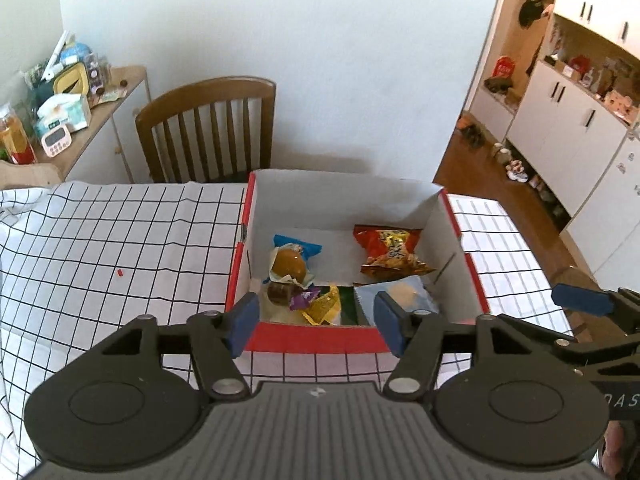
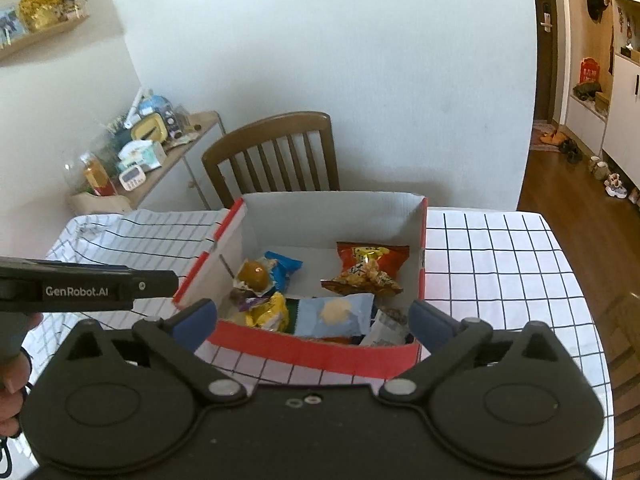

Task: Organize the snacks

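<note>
A red cardboard box with white inside (image 1: 316, 338) (image 2: 320, 354) stands on the checked tablecloth and holds several snacks: a red-orange chip bag (image 1: 390, 252) (image 2: 366, 266), a blue packet with a round brown snack (image 1: 290, 260) (image 2: 260, 272), a pale blue packet (image 1: 400, 296) (image 2: 336, 314), and yellow and purple wrappers (image 1: 318, 304) (image 2: 268, 312). My left gripper (image 1: 316, 322) is open and empty above the box's near wall. My right gripper (image 2: 314, 322) is open and empty, also above the near wall. The right gripper's blue finger (image 1: 582, 300) shows at the right of the left wrist view.
A wooden chair (image 1: 208, 128) (image 2: 276, 152) stands behind the table. A side shelf with clutter (image 1: 60, 100) (image 2: 136, 152) is at the left. A small red scrap (image 1: 119, 274) lies on the cloth. White cabinets (image 1: 568, 120) line the right side.
</note>
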